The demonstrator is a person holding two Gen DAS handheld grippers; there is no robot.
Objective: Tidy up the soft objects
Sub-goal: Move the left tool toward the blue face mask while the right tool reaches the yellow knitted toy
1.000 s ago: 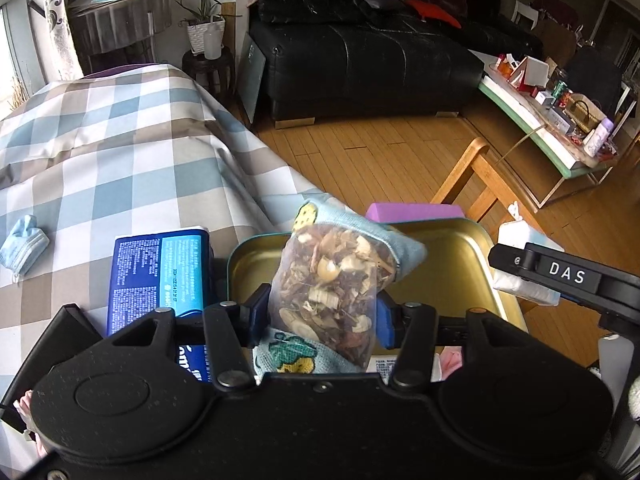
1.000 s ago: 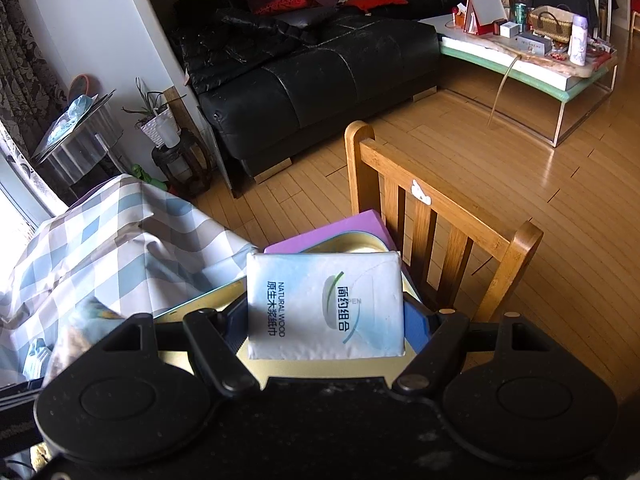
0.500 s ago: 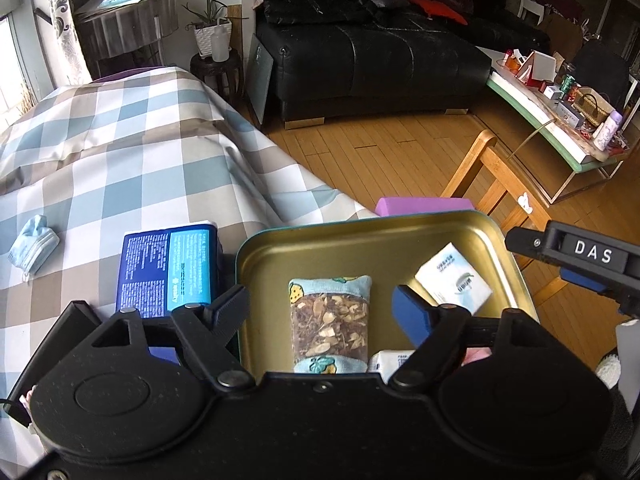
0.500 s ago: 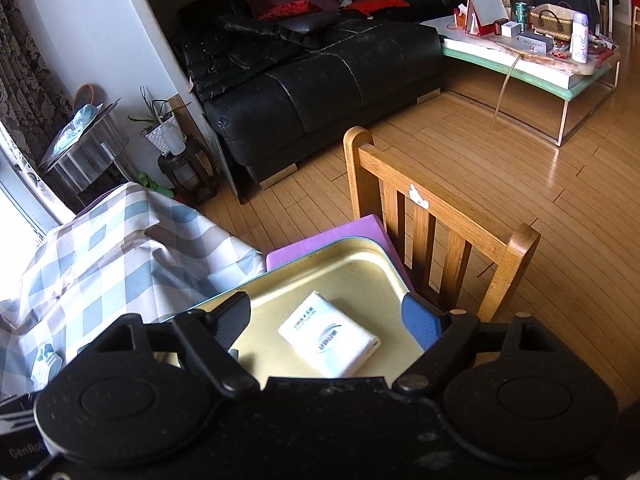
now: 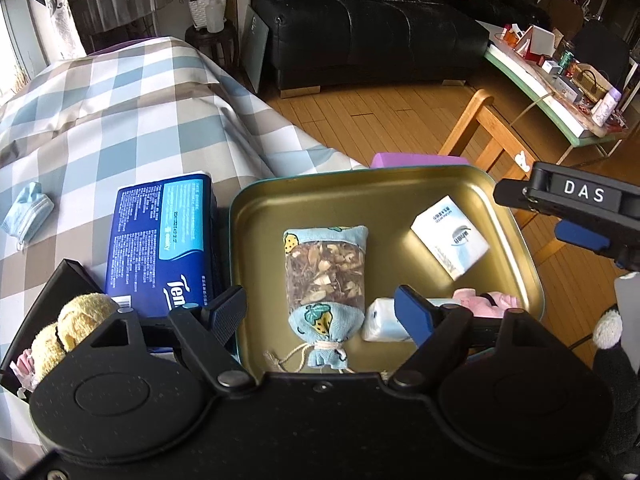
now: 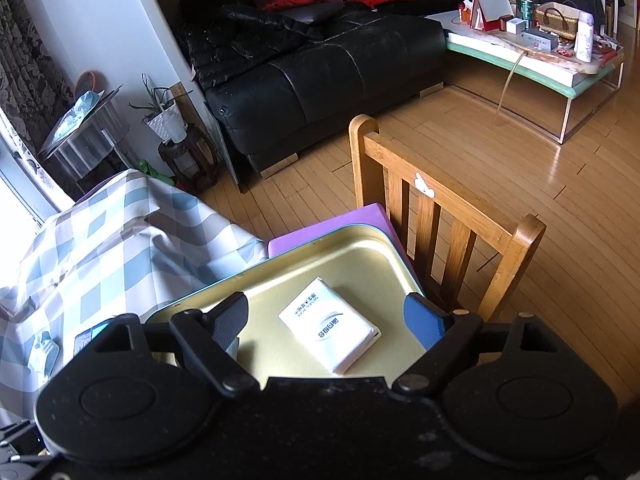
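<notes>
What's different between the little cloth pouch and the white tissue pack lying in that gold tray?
The cloth pouch is blue with a clear window showing dried bits, tied with string; the tissue pack is plain white and boxy. The pouch looks longer and lies straight; the pack sits askew. Both lie loose in the tray.

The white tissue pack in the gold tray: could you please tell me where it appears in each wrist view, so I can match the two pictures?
Left wrist view: the white tissue pack lies right of centre, in the tray's far right part, beyond the herb pouch.
Right wrist view: the same pack lies near bottom centre, between the open gripper's fingers.
Shared landmark: the gold tray, with the wooden chair behind it.
</notes>
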